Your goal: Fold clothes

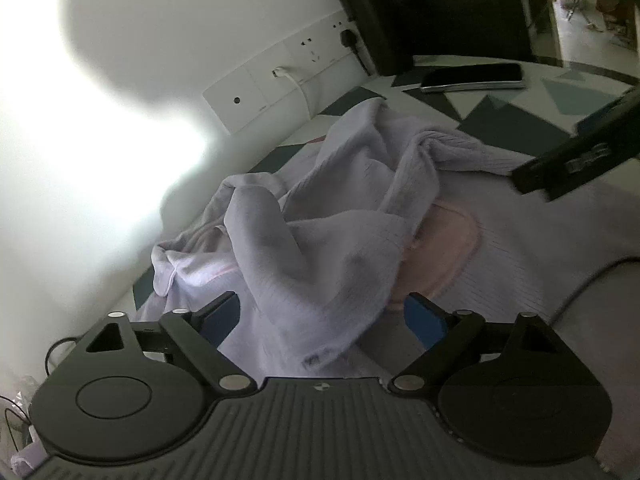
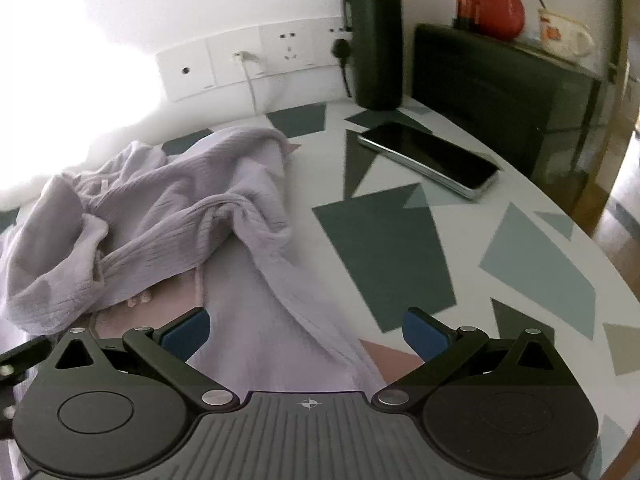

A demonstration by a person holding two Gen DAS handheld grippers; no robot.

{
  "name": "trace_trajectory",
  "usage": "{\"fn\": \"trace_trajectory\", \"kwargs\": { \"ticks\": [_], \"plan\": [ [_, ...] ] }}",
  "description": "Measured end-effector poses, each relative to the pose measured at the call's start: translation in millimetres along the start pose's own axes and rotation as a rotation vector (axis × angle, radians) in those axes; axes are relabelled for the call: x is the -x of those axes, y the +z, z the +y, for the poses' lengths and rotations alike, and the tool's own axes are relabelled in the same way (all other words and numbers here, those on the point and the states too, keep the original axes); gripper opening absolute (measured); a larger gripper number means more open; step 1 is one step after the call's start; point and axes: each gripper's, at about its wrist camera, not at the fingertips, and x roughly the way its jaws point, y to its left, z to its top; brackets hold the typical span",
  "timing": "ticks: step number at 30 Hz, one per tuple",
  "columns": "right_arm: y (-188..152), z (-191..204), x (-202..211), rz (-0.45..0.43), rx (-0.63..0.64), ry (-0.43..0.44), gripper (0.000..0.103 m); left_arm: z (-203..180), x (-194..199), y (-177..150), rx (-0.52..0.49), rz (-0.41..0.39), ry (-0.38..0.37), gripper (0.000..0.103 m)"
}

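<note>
We are early in the fold: the lilac garment (image 1: 320, 240) lies bunched on the patterned desk (image 2: 384, 240), its far part heaped in twisted folds near the wall sockets (image 2: 248, 60), its near part spread flatter toward us with a pink patch (image 1: 444, 248) showing through.

Our left gripper (image 1: 324, 316) hovers over the near edge of the cloth with its jaws apart. A drooping flap of fabric hangs between the blue pads (image 1: 424, 320), yet they do not press on it, so we hold nothing there. Our right gripper (image 2: 306, 330) is likewise released, its jaws wide over a flat strip of the garment at the edge where cloth meets bare desk; nothing is pinched.

Both views are washed out by glare on the left, so we cannot say for sure where the sleeves or the collar sit in that heap.

We judge the step in hand to be smoothing the garment out before any fold. The next move calls for each gripper to take a clear edge or corner, lift and draw the bunched part flat. The phone (image 2: 432, 160) and the dark bottle (image 2: 374, 40) stand beyond the cloth, so we should pull away from them.
</note>
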Motion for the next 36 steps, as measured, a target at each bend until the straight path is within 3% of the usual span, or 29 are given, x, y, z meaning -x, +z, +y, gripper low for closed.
{"fn": "trace_trajectory", "kwargs": {
  "ticks": [2, 5, 8, 13, 15, 21, 24, 26, 29, 36],
  "plan": [
    [-1, -3, -1, 0.004, -0.001, -0.007, 0.102, 13, -9, 7, 0.103, 0.041, -0.046, 0.024],
    [-2, -4, -1, 0.01, 0.008, -0.015, 0.102, 44, -5, 12, 0.284, 0.03, -0.116, 0.019],
    [-1, -2, 0, 0.004, 0.015, -0.024, 0.102, 83, 16, 16, 0.442, -0.059, -0.128, 0.017],
    [8, 10, 7, -0.048, 0.032, -0.013, 0.102, 150, 69, 11, 0.678, -0.286, -0.011, 0.017],
    [12, 18, 7, -0.059, 0.065, 0.001, 0.102, 166, 74, -1, 0.74, -0.3, 0.027, 0.017],
    [7, 42, 0, -0.027, 0.169, 0.037, 0.101, 169, 19, -74, 0.884, -0.045, -0.031, 0.02],
    [2, 53, -2, -0.005, 0.222, 0.059, 0.1, 167, 5, -105, 0.961, 0.037, -0.02, 0.029],
    [-3, 63, -3, 0.0, 0.278, 0.051, 0.099, 171, 2, -118, 1.016, 0.057, -0.012, 0.045],
    [-4, 76, -5, 0.003, 0.333, 0.039, 0.099, 176, 7, -134, 1.049, 0.039, 0.033, 0.061],
    [0, 87, -16, 0.051, 0.326, 0.018, 0.099, 200, 0, -149, 1.129, 0.065, 0.086, 0.062]
  ]
}}
